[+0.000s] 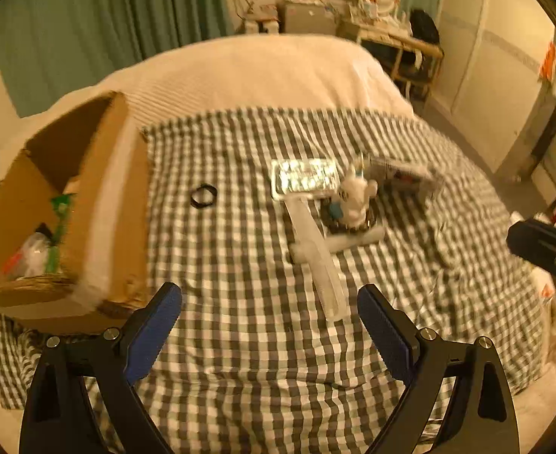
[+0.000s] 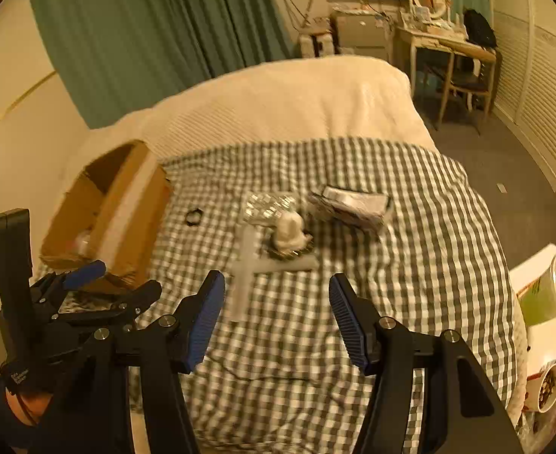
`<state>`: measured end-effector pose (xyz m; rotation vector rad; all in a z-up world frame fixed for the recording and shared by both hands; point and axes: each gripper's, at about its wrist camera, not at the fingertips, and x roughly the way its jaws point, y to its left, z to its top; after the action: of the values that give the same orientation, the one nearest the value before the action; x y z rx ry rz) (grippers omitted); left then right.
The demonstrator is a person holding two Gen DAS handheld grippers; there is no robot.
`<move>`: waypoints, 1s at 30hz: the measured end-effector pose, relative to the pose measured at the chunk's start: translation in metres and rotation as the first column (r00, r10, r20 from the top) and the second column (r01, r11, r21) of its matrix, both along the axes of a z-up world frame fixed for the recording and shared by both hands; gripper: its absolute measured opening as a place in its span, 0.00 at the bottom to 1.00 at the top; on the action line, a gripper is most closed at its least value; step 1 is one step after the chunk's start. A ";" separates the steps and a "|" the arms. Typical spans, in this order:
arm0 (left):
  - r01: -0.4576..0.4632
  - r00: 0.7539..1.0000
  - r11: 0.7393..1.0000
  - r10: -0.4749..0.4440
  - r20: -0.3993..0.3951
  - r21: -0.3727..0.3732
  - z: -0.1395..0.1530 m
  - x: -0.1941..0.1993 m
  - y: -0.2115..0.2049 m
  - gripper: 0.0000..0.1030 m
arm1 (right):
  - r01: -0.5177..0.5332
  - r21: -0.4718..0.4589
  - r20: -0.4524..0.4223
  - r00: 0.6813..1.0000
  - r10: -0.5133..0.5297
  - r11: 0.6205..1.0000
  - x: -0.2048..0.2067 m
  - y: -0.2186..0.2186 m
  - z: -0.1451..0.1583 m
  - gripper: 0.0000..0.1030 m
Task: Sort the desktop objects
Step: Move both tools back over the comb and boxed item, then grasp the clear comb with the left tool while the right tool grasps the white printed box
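On the checked cloth [image 1: 240, 265] lie a black ring [image 1: 203, 196], a foil blister pack [image 1: 303, 179], a white toy figure [image 1: 355, 196] on a dark round base, two clear tubes crossed [image 1: 317, 253] and a shiny packet [image 1: 402, 176]. An open cardboard box [image 1: 88, 204] with some items inside stands at the left. My left gripper [image 1: 270, 314] is open and empty, above the cloth near the tubes. My right gripper [image 2: 278, 302] is open and empty, short of the crossed tubes [image 2: 245, 268]. The toy [image 2: 289, 229], ring [image 2: 193, 216] and box [image 2: 119, 212] also show in the right wrist view.
The cloth covers a bed with a cream blanket [image 2: 296, 106] behind. A side table at the right holds a green cup [image 2: 550, 291] and a snack bowl [image 2: 546, 386]. A desk and chair [image 2: 463, 72] stand at the back right, with green curtains [image 2: 145, 30] behind.
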<state>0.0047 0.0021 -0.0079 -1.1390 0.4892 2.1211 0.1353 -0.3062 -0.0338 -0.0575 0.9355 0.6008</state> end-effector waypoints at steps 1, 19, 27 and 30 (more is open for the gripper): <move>0.010 1.000 1.000 -0.009 0.004 -0.011 -0.007 0.000 0.005 0.93 | 0.004 -0.003 -0.009 1.000 -0.004 1.000 0.004 -0.003 -0.008 0.55; 0.133 0.975 0.990 -0.120 0.189 -0.056 -0.107 -0.020 0.069 0.63 | -0.112 -0.219 0.105 0.985 0.137 0.969 0.106 0.011 -0.071 0.60; 0.125 0.966 0.992 -0.121 0.226 -0.001 -0.110 -0.038 0.063 0.27 | -0.156 -0.368 0.054 0.981 0.189 0.917 0.141 0.049 -0.114 0.57; 0.109 0.956 0.993 -0.115 0.268 0.037 -0.107 -0.046 0.052 0.26 | -0.131 -0.419 0.027 0.987 0.156 0.899 0.152 0.056 -0.128 0.18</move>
<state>-0.0416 0.0545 -0.1150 -1.3314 0.3929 1.8339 0.2873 -0.2499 -0.1619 -0.5303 0.9944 0.5224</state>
